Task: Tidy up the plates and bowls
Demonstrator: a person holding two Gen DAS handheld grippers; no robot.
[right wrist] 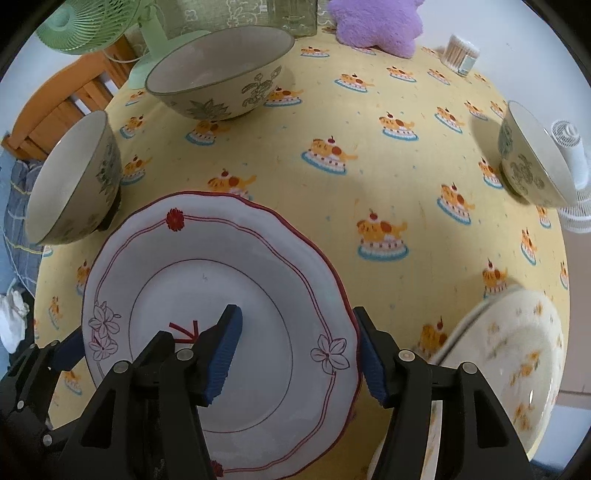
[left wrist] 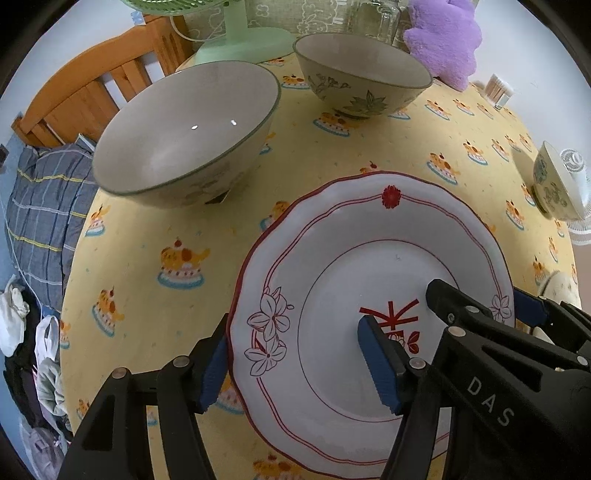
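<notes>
From the left wrist view, the white plate point(left wrist: 369, 314) with its scalloped red rim, outlined flowers and a red mark at its centre lies flat on the yellow tablecloth point(left wrist: 166, 229) printed with little cakes, and nothing lies in it. The left gripper point(left wrist: 301, 369) straddles the plate's left edge: one ribbed blue pad sits just outside the rim, the other stands over the plate's well, with clear gaps on both sides, so the jaws are partly spread and grip nothing. The right gripper point(left wrist: 480, 306) shows at the plate's right side, one black finger over the well and a blue pad beyond the rim. Behind the plate to the left stands a large grey bowl point(left wrist: 184, 129) with a thin green rim, empty and glossy; behind the plate to the right is a second flower-painted bowl point(left wrist: 362, 81), also empty. A smaller patterned bowl point(left wrist: 557, 181) sits far right of the plate. In the right wrist view, the right gripper point(right wrist: 299, 358) brackets the plate's point(right wrist: 221, 295) right rim, one pad over the well and one outside the edge; whether either pad touches I cannot tell, and the jaws stand about half spread. Right of the plate lies a cream dish point(right wrist: 509, 354) with orange specks, empty. A fuzzy purple star cushion point(right wrist: 376, 22) lies far behind the plate.
</notes>
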